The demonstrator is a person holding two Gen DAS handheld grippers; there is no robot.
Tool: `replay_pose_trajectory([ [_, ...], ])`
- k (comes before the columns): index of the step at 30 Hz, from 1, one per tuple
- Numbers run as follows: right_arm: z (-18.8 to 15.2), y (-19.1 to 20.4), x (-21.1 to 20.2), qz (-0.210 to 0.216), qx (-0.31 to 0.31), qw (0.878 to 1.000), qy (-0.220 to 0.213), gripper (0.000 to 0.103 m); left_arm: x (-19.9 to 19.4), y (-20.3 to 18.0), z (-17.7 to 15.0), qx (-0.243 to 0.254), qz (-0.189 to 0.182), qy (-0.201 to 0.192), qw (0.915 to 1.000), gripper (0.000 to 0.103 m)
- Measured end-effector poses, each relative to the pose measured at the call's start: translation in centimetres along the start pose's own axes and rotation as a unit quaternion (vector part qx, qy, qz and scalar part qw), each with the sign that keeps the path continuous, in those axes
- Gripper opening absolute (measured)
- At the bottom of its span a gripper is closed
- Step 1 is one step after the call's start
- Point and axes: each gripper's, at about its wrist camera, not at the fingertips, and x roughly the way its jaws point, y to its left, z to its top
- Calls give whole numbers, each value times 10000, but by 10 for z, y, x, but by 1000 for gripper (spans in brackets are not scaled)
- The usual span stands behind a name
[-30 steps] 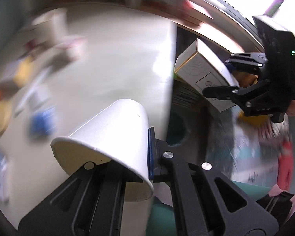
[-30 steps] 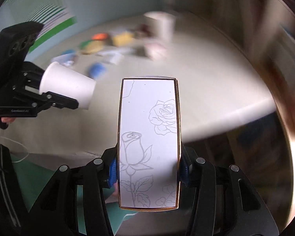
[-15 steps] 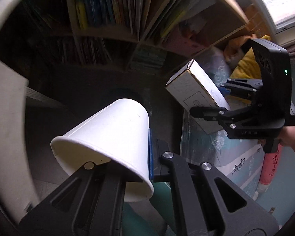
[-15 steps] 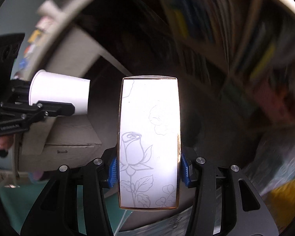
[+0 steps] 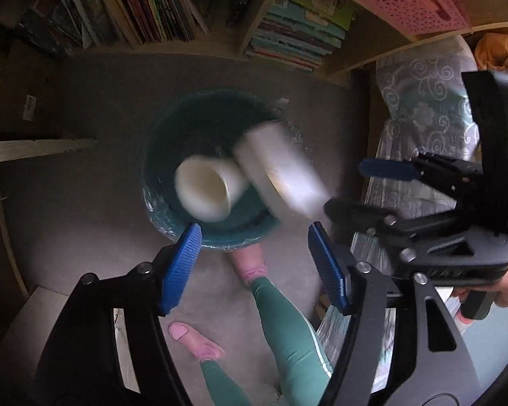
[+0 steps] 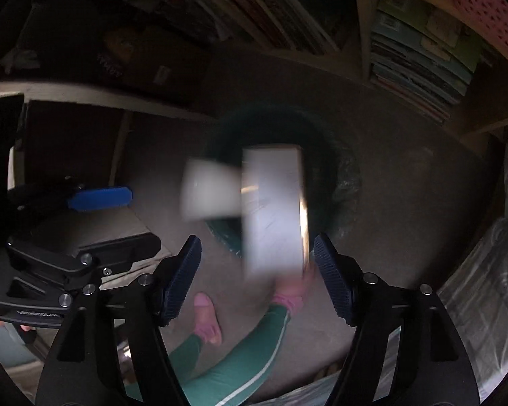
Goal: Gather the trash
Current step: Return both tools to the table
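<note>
white paper cup (image 5: 206, 191) | white box (image 5: 281, 176) | both blurred above teal bin (image 5: 152, 155)

Dim grey floor (image 5: 84, 209) below wooden bookshelves (image 5: 220, 44) crammed with books (image 5: 294, 44)

Grey floor (image 5: 84, 203), teal bin (image 5: 159, 182) standing on it, bookshelf (image 5: 288, 34) behind

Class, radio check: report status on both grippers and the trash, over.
Left gripper and right gripper opening, nothing between pads. White paper cup and white rectangular carton loose, blurred, over dark green bin. Nothing blocking.
</note>
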Motion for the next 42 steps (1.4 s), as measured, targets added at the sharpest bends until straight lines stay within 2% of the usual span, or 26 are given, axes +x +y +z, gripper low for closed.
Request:
replay_pose_trajectory([
  [3,1,-3,-11,15,2,9999,-133,71,-8,4,-10,-8,84,0,10000,64],
  [8,1,9,-55,97,-174,9991,-362,72,-53,12,-30,-128,-12,-308,9994,65],
  [12,1,37,-105,232,-689,9961,-494,72,-118,7,-57,-219,-85,-773,9967,69],
  [15,3,67,-145,418,-1202,9903,-559,72,-183,-1,-90,-298,-122,-1253,9916,72],
  [19,13,119,-200,785,-1982,9752,-603,74,-247,-6,-126,-488,14,-1739,9835,79],
  [21,17,149,-222,994,-2351,9649,-615,77,-276,-3,-142,-715,103,-1950,9781,86],
  [25,27,220,-261,1370,-3160,9361,-713,86,-324,18,-182,-1218,441,-2388,9624,91],
  [31,29,334,-288,1704,-4138,8906,-806,89,-372,74,-250,-2099,747,-2926,9299,94],
  [37,17,440,-275,1770,-4796,8565,-708,89,-397,132,-324,-2759,945,-3402,8940,96],
  [39,9,473,-269,1752,-5085,8406,-643,89,-403,155,-351,-2988,952,-3530,8815,96],
  [42,-1,510,-253,1671,-5387,8240,-531,89,-409,182,-387,-3233,1090,-3592,8687,96],
])
